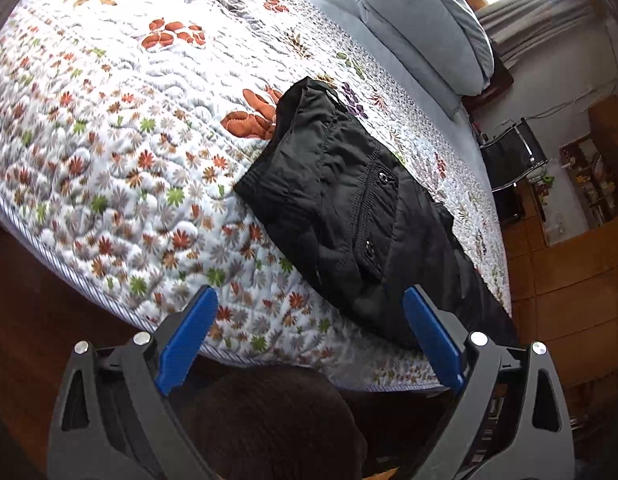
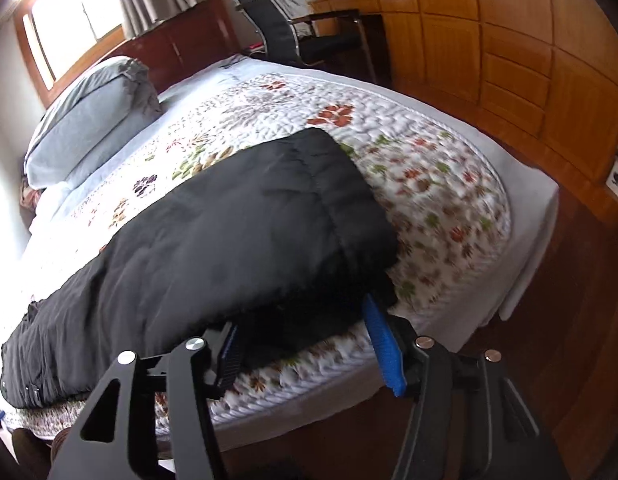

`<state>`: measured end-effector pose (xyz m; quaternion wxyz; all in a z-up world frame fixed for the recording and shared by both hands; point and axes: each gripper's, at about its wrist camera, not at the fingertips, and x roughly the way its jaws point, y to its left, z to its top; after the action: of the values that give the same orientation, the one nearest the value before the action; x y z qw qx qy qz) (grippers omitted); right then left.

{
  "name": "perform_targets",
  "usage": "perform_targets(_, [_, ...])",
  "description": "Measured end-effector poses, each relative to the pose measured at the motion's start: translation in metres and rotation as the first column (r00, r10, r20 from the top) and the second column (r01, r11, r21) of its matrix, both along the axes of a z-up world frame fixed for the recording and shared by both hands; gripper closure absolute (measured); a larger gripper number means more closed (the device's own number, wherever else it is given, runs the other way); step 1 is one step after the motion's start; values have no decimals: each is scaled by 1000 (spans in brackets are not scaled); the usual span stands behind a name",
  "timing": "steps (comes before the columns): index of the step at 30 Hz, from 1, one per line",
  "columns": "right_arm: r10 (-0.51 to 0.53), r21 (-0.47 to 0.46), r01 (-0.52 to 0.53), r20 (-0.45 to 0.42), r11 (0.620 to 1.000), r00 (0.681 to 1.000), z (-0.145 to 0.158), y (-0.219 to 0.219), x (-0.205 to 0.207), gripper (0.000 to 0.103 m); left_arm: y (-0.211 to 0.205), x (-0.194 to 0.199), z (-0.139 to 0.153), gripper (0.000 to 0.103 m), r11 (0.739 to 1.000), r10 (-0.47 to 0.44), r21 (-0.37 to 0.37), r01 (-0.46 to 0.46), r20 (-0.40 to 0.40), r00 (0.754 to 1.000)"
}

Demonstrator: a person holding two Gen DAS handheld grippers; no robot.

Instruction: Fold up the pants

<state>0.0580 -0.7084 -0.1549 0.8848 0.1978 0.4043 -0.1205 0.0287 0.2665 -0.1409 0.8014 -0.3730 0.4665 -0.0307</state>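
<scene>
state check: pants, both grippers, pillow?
black pants: folded over, flat on the quilt by the bed edge.
left gripper: open, empty, clear of the pants.
right gripper: open, astride the pants' near edge.
pillow: at the bed's head.

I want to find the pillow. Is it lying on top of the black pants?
No, the grey pillow sits far up the bed, apart from the black pants on the flowery quilt.
</scene>
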Motion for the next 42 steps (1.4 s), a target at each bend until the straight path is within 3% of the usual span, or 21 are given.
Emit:
perform_targets(4, [-34,64,32,33,997,999,1,-5,-14,41,-25,-11,-14,9,994,-9,-104,12,31,999])
perform_targets(8, [-54,114,48,53,992,997,0,-4,-14,41,-49,17,-30,9,998,11,-61,-11,3,1000])
perform_targets(11, [-60,139,51,59,989,996,2,-2,-14,41,-51,44,-37,11,996,53,-74,-52,4,999])
perform_targets(14, [-62,129,54,57,990,996,6,1,-15,41,-50,65,-25,15,994,83,-80,-80,40,996])
perform_targets(16, [-64,130,55,62,990,996,8,1,-16,41,-50,71,-11,16,993,79,-92,-69,104,991])
perform_targets(18, [-67,142,57,67,988,996,9,1,-17,39,-50,74,-3,27,997,74,-47,-68,131,989])
perform_targets(22, [-93,204,73,87,976,992,8,-4,-20,37,-47,75,-25,42,996,69,56,-69,12,998])
perform_targets(24, [-126,256,94,111,962,986,10,-11,-25,36,-43,70,-33,56,994,71,79,-71,8,997])
perform_targets(28, [-213,433,114,189,894,959,14,-34,-35,25,-42,62,-31,57,993,80,87,-83,32,996])
perform_targets(31, [-237,623,97,147,776,960,0,-48,-29,23,-51,65,-25,46,990,62,124,-66,34,998])
perform_targets(33, [-236,656,96,129,749,963,-7,-48,-28,23,-57,67,-22,33,992,52,112,-57,48,997])
perform_targets(35, [-228,670,97,111,736,967,-15,-45,-28,24,-62,68,-20,30,990,52,127,-58,48,998])
perform_targets(37, [-212,679,93,94,728,973,-24,-38,-25,30,-64,71,-22,27,989,51,135,-56,37,998])
perform_targets(42, [-181,646,117,33,755,983,-42,-35,-1,68,-62,72,-24,26,991,63,114,-66,30,998])
